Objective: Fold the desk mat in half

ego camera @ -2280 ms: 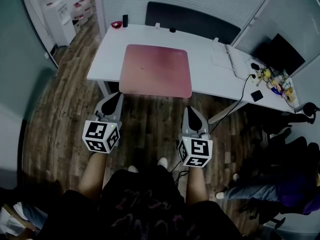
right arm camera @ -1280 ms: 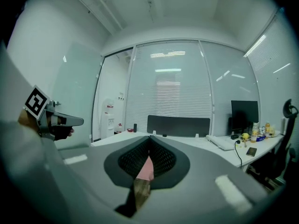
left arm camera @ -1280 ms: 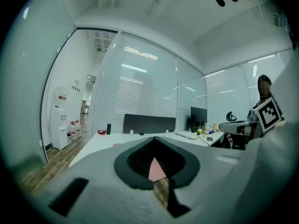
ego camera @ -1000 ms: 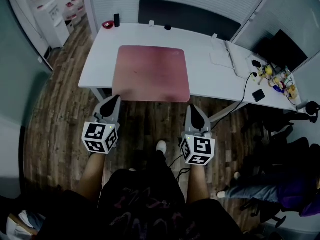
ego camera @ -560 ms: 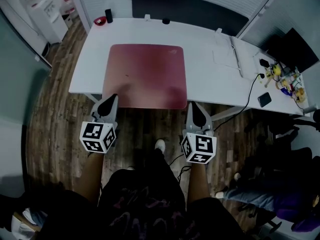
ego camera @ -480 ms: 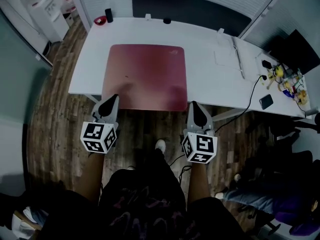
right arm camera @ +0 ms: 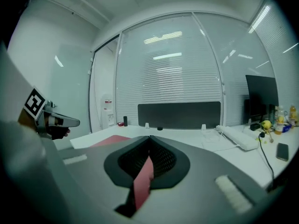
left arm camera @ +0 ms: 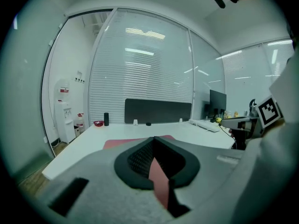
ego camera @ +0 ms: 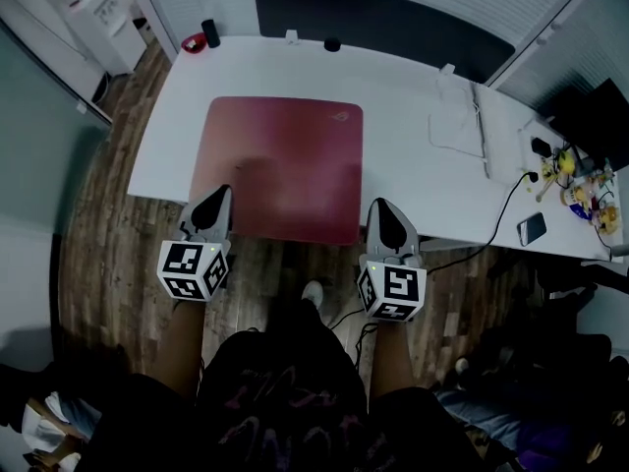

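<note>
Pressing both claws together on nothing, you are hovering the left claw (ego camera: 217,193) and the right claw (ego camera: 380,206) at the near corners of the pink desk mat (ego camera: 280,160), which is lying flat at the front edge of the white bench (ego camera: 393,87).

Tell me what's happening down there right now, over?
Left hand-held gripper and right hand-held gripper both shut, empty, by the near corners. Desk mat flat on desk, unfolded. Nothing lying on it.
</note>
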`<state>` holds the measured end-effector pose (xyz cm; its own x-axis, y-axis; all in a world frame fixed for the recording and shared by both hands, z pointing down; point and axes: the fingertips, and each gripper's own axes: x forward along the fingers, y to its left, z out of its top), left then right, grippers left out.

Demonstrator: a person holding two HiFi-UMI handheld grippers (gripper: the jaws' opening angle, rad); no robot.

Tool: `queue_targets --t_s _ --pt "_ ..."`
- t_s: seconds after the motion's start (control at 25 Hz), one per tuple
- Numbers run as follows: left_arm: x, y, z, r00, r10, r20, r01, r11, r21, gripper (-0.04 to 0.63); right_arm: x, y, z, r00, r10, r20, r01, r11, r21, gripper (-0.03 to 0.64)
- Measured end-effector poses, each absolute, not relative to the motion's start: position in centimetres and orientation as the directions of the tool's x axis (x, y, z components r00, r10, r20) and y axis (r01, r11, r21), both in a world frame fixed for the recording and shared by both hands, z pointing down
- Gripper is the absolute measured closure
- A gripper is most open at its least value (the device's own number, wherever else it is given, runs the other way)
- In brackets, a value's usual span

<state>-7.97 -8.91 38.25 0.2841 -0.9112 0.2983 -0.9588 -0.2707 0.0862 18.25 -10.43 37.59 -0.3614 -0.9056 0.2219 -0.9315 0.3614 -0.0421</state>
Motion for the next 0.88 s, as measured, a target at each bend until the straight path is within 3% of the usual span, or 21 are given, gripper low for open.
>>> queue_targets --t_s 0.44,0.88 --pt "-7.2 -11.4 35.0 0.23 -0.937 0.262 -0.973 -0.226 0.048 0.592 19.3 -14.3 36.6 -0.41 -0.889 0.204 -0.912 0.407 -0.061 0.615" --pt "-8.6 -10.9 31.3 0.276 -0.945 0.172 -0.961 -0.278 0.016 0.592 19.0 -13.2 35.3 -0.371 -0.912 0.178 -0.928 0.371 -0.031 0.617"
